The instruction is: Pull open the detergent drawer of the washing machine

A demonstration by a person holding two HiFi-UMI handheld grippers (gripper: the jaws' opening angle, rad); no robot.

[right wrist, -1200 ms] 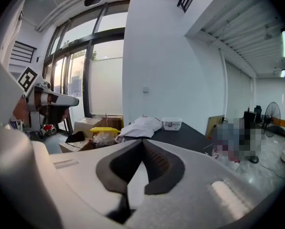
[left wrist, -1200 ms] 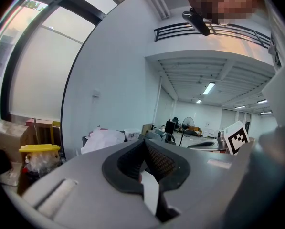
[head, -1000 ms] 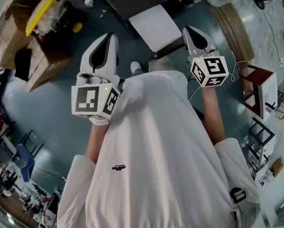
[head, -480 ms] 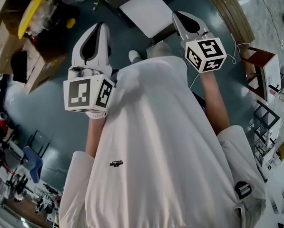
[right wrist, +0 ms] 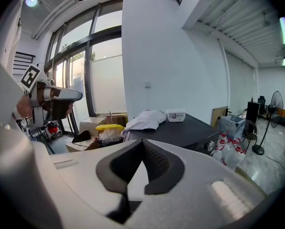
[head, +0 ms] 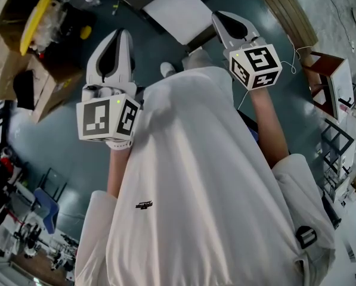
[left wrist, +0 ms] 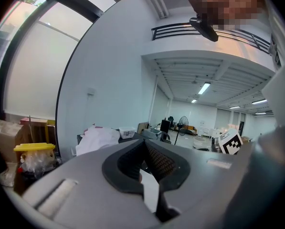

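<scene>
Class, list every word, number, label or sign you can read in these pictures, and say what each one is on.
No words or numbers can be read.
Shirt logo: too small to read.
Left cube and right cube: black-and-white square patterns, no letters.
White box label: blurred.

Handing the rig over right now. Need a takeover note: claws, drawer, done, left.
Left claw: shut, empty, in the air.
Right claw: shut, empty, touching nothing.
Things: a dark-topped unit with a front knob stands ahead, apart from both claws. Possibly the washing machine; no detergent drawer can be made out.
Done: nothing, no drawer gripped.
Left: find the drawer, approach, open one claw, grip its front, pull it out.
</scene>
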